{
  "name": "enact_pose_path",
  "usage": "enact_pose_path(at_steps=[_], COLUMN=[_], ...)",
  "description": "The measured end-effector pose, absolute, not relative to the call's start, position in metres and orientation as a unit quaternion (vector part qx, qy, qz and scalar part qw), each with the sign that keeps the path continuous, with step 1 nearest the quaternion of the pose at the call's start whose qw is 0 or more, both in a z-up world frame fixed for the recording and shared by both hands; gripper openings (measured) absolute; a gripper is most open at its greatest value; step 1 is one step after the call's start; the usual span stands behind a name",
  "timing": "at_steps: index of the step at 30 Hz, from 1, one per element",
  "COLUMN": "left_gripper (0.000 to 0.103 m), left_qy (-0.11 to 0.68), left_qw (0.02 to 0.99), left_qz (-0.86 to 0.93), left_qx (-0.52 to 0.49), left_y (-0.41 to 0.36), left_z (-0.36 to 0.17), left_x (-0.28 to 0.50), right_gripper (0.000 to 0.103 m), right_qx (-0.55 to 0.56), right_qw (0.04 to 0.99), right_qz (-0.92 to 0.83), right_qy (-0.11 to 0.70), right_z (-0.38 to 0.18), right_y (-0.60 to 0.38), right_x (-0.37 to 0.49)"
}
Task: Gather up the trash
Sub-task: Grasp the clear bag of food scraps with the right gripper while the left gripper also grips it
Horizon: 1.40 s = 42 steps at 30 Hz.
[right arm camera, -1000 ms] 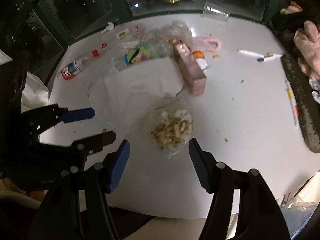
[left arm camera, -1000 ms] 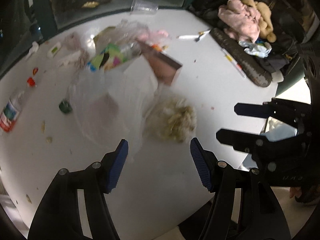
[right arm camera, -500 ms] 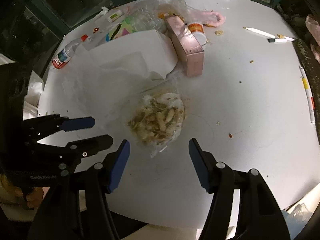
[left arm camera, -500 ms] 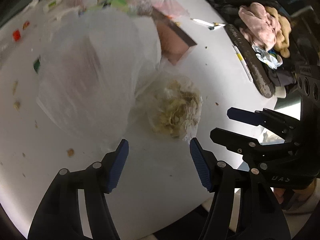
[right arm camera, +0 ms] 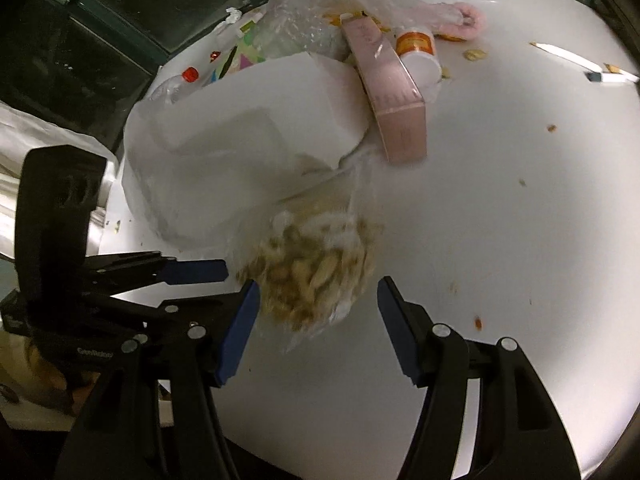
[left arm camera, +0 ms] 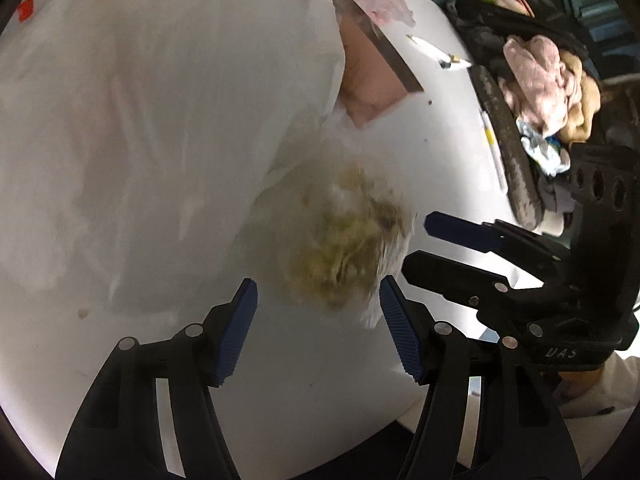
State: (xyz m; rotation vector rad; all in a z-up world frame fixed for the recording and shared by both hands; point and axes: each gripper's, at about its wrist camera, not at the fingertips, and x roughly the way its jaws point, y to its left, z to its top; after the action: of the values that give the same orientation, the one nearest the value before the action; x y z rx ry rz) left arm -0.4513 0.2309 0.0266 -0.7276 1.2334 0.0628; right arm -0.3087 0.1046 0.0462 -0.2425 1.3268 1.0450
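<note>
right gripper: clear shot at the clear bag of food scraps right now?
Probably yes. The right gripper is open with the bag of food scraps just ahead between its fingers; nothing lies between. The left gripper crowds the bag's left side.

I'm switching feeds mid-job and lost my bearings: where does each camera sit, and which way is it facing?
Left wrist: rides the left gripper, looking forward and down at the clear bag of food scraps on the white table; the right gripper shows at right.
Right wrist: rides the right gripper, looking down at the same bag; the left gripper shows at left.
Shared: bag, pink box, white plastic bag.
</note>
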Motion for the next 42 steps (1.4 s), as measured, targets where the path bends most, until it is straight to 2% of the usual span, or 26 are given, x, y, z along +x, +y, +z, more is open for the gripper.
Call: enact_pose_path(at_steps=[7, 18, 19, 20, 21, 22, 24, 33, 42], left_gripper=[0.061, 0.06, 0.059, 0.05, 0.04, 0.034, 0.024, 0.023, 0.023], left_qy=[0.558, 0.56, 0.56, 0.56, 0.563, 0.564, 0.565, 0.559, 0.547], left_qw=[0.747, 0.754, 0.754, 0.755, 0.754, 0.754, 0.758, 0.769, 0.808], left_qz=[0.035, 0.06, 0.06, 0.058, 0.06, 0.059, 0.06, 0.028, -0.045], left_qx=[-0.359, -0.339, -0.338, -0.337, -0.332, -0.331, -0.32, -0.31, -0.215], left_y=[0.237, 0.231, 0.231, 0.232, 0.231, 0.23, 0.226, 0.209, 0.196], left_z=[0.016, 0.014, 0.015, 0.014, 0.014, 0.015, 0.019, 0.06, 0.109], left_x=[-0.441, -0.426, -0.426, -0.426, -0.425, -0.424, -0.421, -0.423, -0.449], right_gripper=[0.059, 0.059, 0.058, 0.056, 0.047, 0.039, 0.034, 0.032, 0.032], right_qx=[-0.1, -0.095, -0.097, -0.1, -0.104, -0.107, -0.122, -0.1, -0.068], right_qw=[0.624, 0.596, 0.596, 0.596, 0.589, 0.582, 0.586, 0.608, 0.665], right_qz=[0.478, 0.481, 0.482, 0.484, 0.49, 0.496, 0.502, 0.493, 0.455], right_qy=[0.61, 0.635, 0.634, 0.633, 0.634, 0.636, 0.624, 0.614, 0.588], right_z=[0.029, 0.007, 0.007, 0.007, 0.006, 0.005, 0.008, 0.046, 0.102], right_y=[0.118, 0.128, 0.13, 0.132, 0.137, 0.14, 0.144, 0.127, 0.097], right_x=[-0.28, -0.262, -0.262, -0.263, -0.265, -0.269, -0.277, -0.295, -0.338])
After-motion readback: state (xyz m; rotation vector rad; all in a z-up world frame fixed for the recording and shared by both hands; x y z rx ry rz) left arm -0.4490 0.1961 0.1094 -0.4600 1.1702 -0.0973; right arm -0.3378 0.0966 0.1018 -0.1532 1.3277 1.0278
